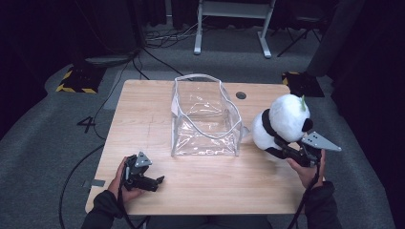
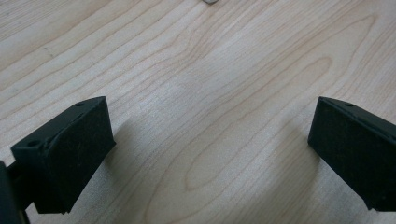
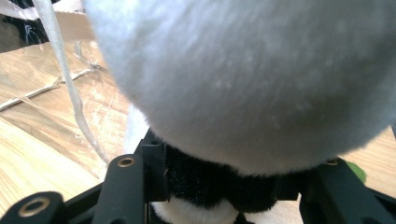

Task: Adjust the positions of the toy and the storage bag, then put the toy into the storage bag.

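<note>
A white and black plush panda (image 1: 282,121) is at the table's right side, beside a clear plastic bag (image 1: 205,119) that stands open in the middle. My right gripper (image 1: 282,149) is shut on the panda's black neck band, seen close up in the right gripper view (image 3: 224,186) with the white head (image 3: 243,79) above the jaws. The clear bag's edge (image 3: 65,70) shows to the left there. My left gripper (image 1: 155,182) rests near the table's front left, open, with bare wood between its jaws (image 2: 210,154).
The wooden table (image 1: 143,109) has a small round hole (image 1: 240,95) at the back right. Cables and a black and yellow floor plate (image 1: 76,78) lie on the grey carpet beyond. A white desk frame (image 1: 231,28) stands at the back.
</note>
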Demonstrator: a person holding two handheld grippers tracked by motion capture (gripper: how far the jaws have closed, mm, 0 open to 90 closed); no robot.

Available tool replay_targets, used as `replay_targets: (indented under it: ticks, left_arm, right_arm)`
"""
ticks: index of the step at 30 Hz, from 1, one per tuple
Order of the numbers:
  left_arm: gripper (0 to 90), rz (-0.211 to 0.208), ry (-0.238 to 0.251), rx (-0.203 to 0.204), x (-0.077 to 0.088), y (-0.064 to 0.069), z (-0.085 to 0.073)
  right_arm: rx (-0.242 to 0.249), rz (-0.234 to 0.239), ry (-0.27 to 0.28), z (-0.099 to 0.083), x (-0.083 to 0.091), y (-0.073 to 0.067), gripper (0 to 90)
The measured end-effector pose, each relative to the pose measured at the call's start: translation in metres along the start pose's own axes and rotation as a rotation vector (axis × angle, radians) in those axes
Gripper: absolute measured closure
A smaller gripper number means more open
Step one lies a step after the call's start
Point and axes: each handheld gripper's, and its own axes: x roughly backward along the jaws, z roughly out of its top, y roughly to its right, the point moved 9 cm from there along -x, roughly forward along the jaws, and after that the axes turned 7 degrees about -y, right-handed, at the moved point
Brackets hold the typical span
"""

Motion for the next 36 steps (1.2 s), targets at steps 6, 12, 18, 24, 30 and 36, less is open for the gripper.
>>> replay_targets:
  ticks: [6, 12, 18, 24, 30, 36]
  left_arm:
    - [0.4, 0.000, 0.000, 0.000, 0.000, 0.000, 0.000]
    - [0.4, 0.000, -0.002, 0.000, 0.000, 0.000, 0.000]
    - [0.1, -0.006, -0.003, -0.006, 0.000, 0.000, 0.000]
    - [0.1, -0.006, -0.002, -0.004, 0.000, 0.000, 0.000]
    - [0.1, -0.006, -0.002, -0.004, 0.000, 0.000, 0.000]
    - [0.1, -0.006, -0.002, -0.003, 0.000, 0.000, 0.000]
  right_arm:
    - [0.001, 0.004, 0.024, 0.007, 0.005, -0.001, 51.9]
    - [0.002, 0.004, 0.031, 0.009, 0.008, -0.002, 51.8]
    - [0.000, 0.008, 0.051, 0.013, 0.013, -0.002, 51.9]
    - [0.004, 0.006, 0.077, 0.022, 0.019, -0.003, 51.9]
    - [0.021, -0.002, 0.105, 0.036, 0.027, -0.003, 51.8]
    - [0.040, -0.019, 0.134, 0.055, 0.038, 0.000, 51.8]
